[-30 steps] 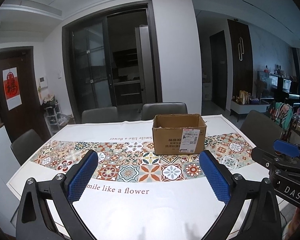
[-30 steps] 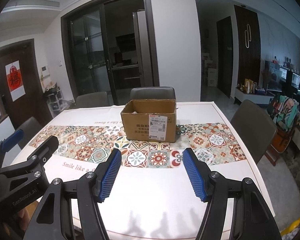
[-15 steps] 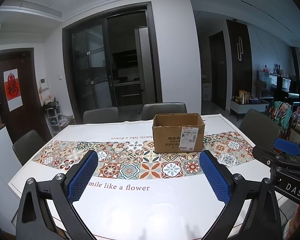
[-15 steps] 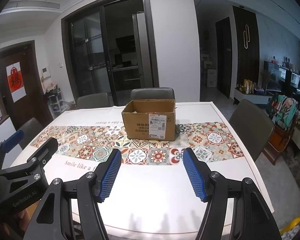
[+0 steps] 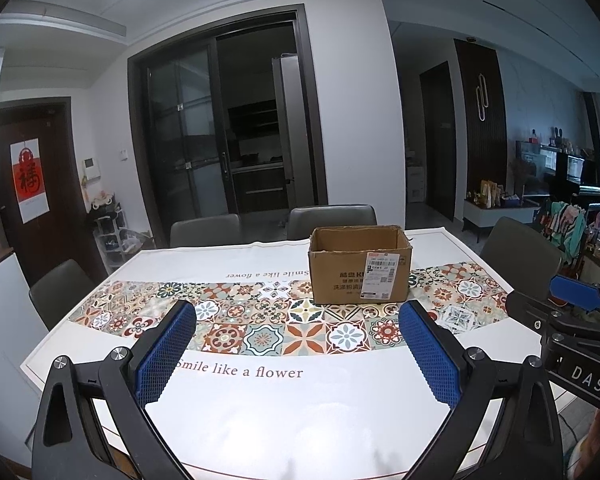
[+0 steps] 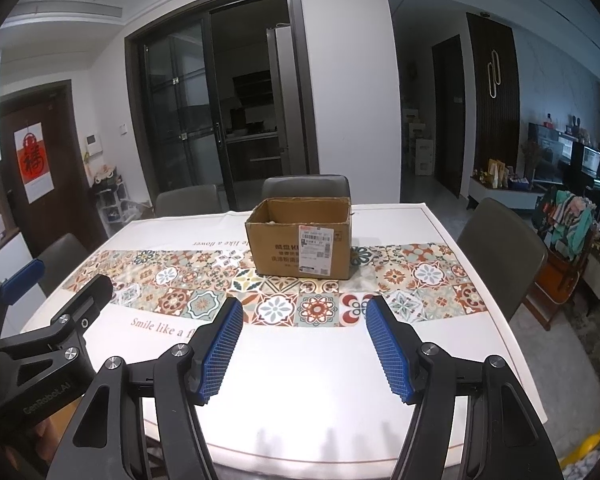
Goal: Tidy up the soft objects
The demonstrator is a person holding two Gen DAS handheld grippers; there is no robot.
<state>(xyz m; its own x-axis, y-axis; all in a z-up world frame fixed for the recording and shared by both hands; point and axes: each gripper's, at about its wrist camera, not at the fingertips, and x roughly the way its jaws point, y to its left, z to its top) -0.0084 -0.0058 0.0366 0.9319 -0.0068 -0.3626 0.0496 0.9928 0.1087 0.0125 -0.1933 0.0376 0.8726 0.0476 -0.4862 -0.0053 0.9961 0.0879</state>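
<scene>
Soft objects: none visible on the surface (image 5: 236,408); any inside the cardboard box (image 6: 302,246) cannot be made out. Box stands open-topped on the tiled runner (image 5: 260,320), well beyond both tools. Left gripper (image 5: 298,354) and right gripper (image 6: 303,350): jaws apart, empty. Judgement: task finished or unstarted; cannot tell.

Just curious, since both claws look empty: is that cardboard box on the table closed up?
No, the cardboard box stands with its top open, its inner walls showing above the rim.
</scene>
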